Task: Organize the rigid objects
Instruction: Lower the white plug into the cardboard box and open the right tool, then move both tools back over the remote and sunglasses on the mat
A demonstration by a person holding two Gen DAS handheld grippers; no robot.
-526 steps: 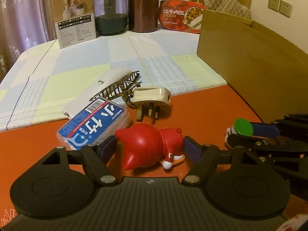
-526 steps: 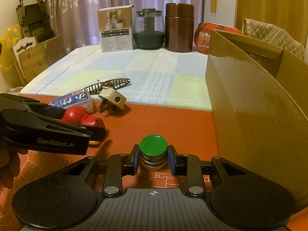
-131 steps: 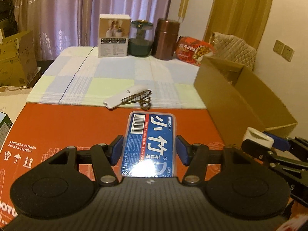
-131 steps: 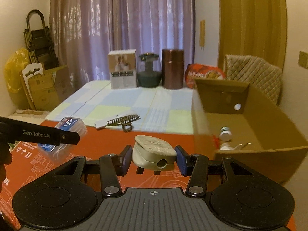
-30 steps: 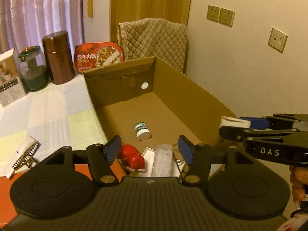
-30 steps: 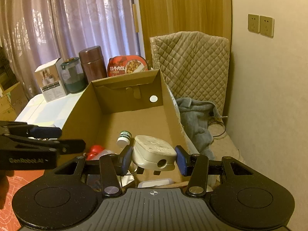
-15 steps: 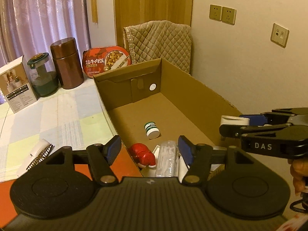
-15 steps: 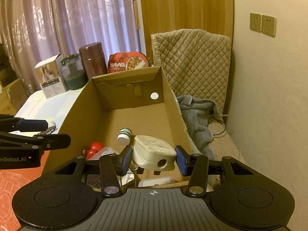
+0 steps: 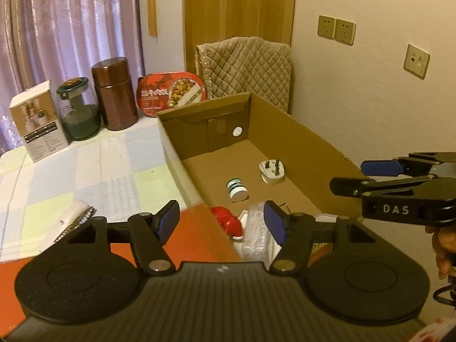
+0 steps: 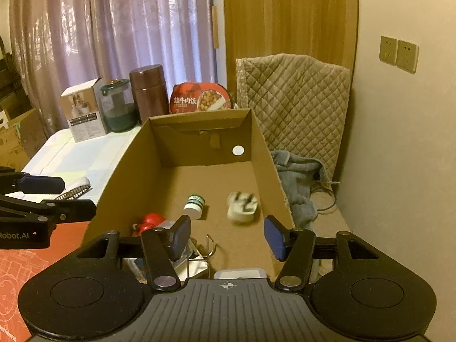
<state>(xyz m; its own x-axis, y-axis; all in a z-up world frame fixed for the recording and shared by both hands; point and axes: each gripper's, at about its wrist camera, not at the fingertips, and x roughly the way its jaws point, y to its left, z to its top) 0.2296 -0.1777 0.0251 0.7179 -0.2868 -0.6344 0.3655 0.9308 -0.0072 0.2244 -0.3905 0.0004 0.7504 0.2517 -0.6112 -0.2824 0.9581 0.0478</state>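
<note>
One cardboard box (image 10: 196, 148), open-topped, at the right of the table beside the checked cloth (image 9: 94, 168) and orange mat (image 9: 196, 242).

Inside it: one white plug adapter (image 10: 242, 203), prongs up, on the box floor toward the right wall, blurred in the right wrist view; one small green-capped bottle (image 10: 193, 205) on its side just left of the adapter, apart from it; one red figurine (image 10: 149, 221) near the left wall; one clear plastic case (image 9: 255, 229) at the near end; one wire piece (image 10: 209, 246) near it.

Outside, on the cloth: one white comb-like tool (image 9: 72, 219).

One right gripper (image 10: 226, 236), over the near end of the box and tilted down; its jaws have just been opening, stand apart, and nothing is between them.

One left gripper (image 9: 222, 221), at the box's near left corner, tilted down, jaws apart and empty.
</note>
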